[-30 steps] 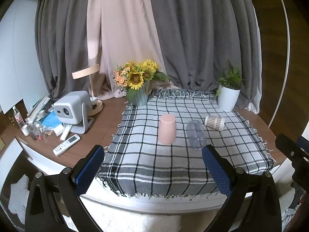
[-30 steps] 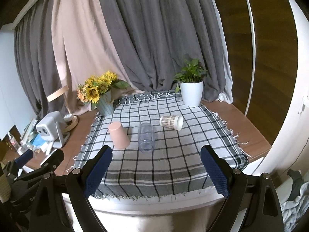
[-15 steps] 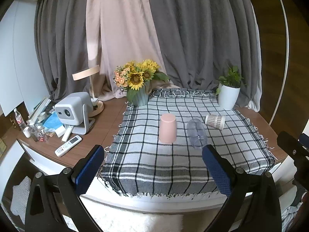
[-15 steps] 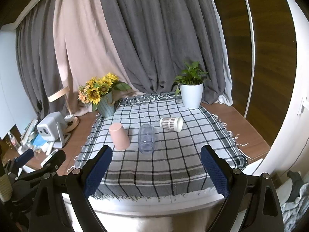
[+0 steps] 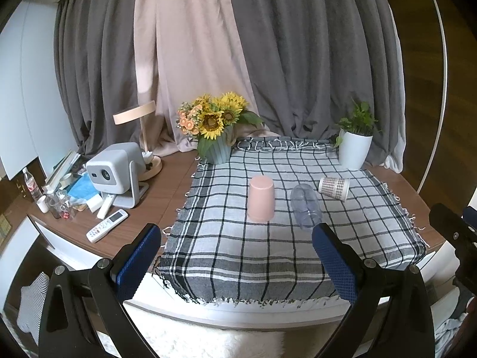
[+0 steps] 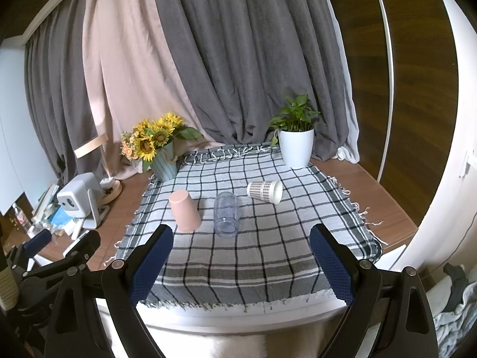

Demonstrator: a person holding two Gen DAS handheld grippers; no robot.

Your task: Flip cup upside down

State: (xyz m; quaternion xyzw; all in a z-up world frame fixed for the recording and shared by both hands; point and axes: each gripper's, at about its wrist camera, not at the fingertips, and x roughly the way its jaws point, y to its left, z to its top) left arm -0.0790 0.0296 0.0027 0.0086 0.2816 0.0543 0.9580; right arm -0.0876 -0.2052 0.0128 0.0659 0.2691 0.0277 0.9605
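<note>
A pink cup [image 5: 261, 198] [image 6: 184, 210] stands upside down on the checked cloth [image 5: 268, 253]. A clear plastic cup [image 5: 306, 205] [image 6: 226, 213] lies on its side to its right, mouth toward me. A patterned paper cup [image 5: 334, 188] [image 6: 265, 191] lies on its side further right. My left gripper [image 5: 237, 261] is open and empty, held back in front of the table edge. My right gripper [image 6: 240, 264] is open and empty too, also short of the table.
A sunflower vase [image 5: 219, 132] and a white potted plant [image 5: 354, 146] stand at the back of the cloth. A projector [image 5: 114, 171], a lamp [image 5: 135, 119], a remote [image 5: 106, 229] and clutter sit on the wooden desk at left.
Both grippers have drawn back and risen slightly, so the table looks a little smaller. The cups have not moved.
</note>
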